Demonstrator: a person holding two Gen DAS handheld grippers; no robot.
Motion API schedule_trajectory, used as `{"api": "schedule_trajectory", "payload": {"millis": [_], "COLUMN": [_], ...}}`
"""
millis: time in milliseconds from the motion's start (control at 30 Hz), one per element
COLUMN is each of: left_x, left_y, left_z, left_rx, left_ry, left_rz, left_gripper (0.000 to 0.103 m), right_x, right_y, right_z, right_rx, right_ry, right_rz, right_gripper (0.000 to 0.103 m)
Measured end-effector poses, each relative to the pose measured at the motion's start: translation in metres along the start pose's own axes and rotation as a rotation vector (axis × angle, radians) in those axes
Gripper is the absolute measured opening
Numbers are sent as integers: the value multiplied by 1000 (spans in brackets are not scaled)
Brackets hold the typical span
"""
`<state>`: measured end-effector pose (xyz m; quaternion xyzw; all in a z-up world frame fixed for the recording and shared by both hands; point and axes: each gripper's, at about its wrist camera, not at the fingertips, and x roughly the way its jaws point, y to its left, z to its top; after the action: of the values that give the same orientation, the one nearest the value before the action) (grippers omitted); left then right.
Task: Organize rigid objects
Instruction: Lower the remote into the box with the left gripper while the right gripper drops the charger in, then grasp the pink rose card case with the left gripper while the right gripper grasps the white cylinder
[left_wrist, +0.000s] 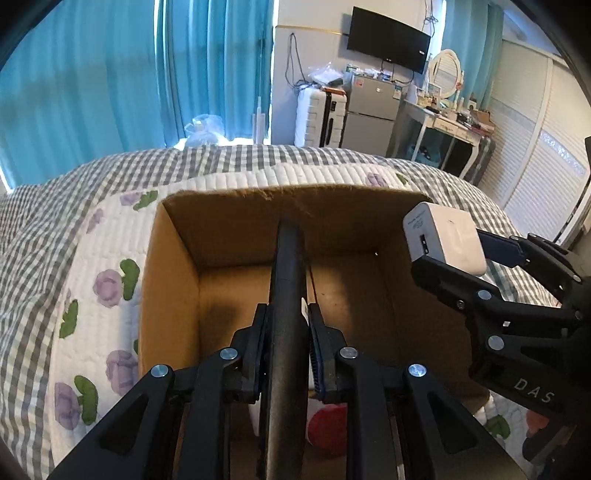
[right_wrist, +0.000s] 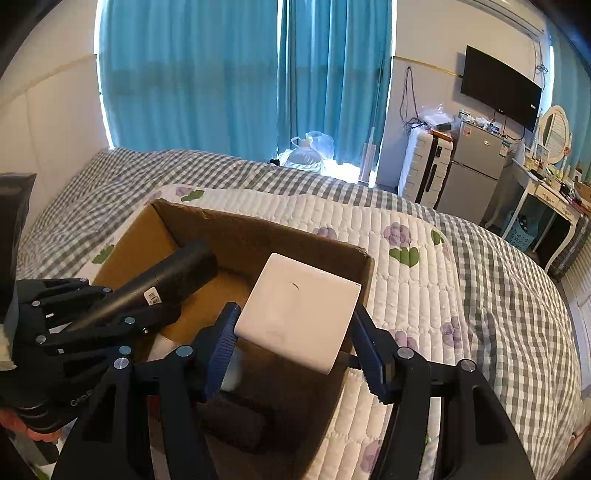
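An open cardboard box (left_wrist: 168, 280) stands on the bed; it also shows in the right wrist view (right_wrist: 155, 229). My left gripper (left_wrist: 286, 321) is shut on a long black cylinder (left_wrist: 288, 295) and holds it over the box; the cylinder also shows in the right wrist view (right_wrist: 166, 280). My right gripper (right_wrist: 295, 339) is shut on a white square charger block (right_wrist: 299, 314), held over the box's right wall; the block also shows in the left wrist view (left_wrist: 443, 240). A red object (left_wrist: 328, 428) lies low in the box under my left gripper.
The bed carries a white quilt with purple flowers (right_wrist: 406, 266) over a grey checked cover (right_wrist: 498, 295). Teal curtains (right_wrist: 184, 74) hang behind. A suitcase, small fridge (right_wrist: 469, 170) and dressing table stand at the far right wall.
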<state>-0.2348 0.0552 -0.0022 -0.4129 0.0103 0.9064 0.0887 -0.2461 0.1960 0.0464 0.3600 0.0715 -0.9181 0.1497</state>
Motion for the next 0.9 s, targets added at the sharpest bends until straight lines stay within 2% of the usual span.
{"api": "schedule_trajectory", "payload": {"millis": [33,67,100,233,300,367,433,500,567,633,767,900], "left_x": [-3,-6,-10,-30,-43,-61,-80,-103,-126,-139,-143,-125], "left_y": [0,1,1,6,10,14,18,23,28,30,42,54], "left_z": [1,1,0,-3,-7,-14,-21,-29,-40,-53,-85,-120], "left_rx": [3,6,11,32,33,29,27,18,13,18,-1,-65], "left_ry": [-14,-20,-24,-48,-56,-67,-82,-115,-151,-166,-137,-68], "left_rz": [12,22,21,39,44,46,48,52,55,76,119,106], "left_gripper": [32,49,58,58,58,59,67,80,84,84,86,86], "right_x": [0,0,0,1,-6,-19,-38,-63,-87,-104,-119,-95], "right_y": [0,-1,-1,-1,-1,1,4,10,18,26,56,90], "right_z": [1,2,3,9,9,9,7,2,-7,-17,-51,-89], "right_rx": [-1,1,6,24,25,31,38,40,41,46,56,47], "right_ry": [-3,-8,-11,-18,-41,-64,-79,-98,-108,-118,-53,40], "right_rz": [-2,0,4,33,11,6,-5,-22,-50,-40,-8,36], "right_gripper": [60,60,60,62,75,76,76,83,87,89,89,89]}}
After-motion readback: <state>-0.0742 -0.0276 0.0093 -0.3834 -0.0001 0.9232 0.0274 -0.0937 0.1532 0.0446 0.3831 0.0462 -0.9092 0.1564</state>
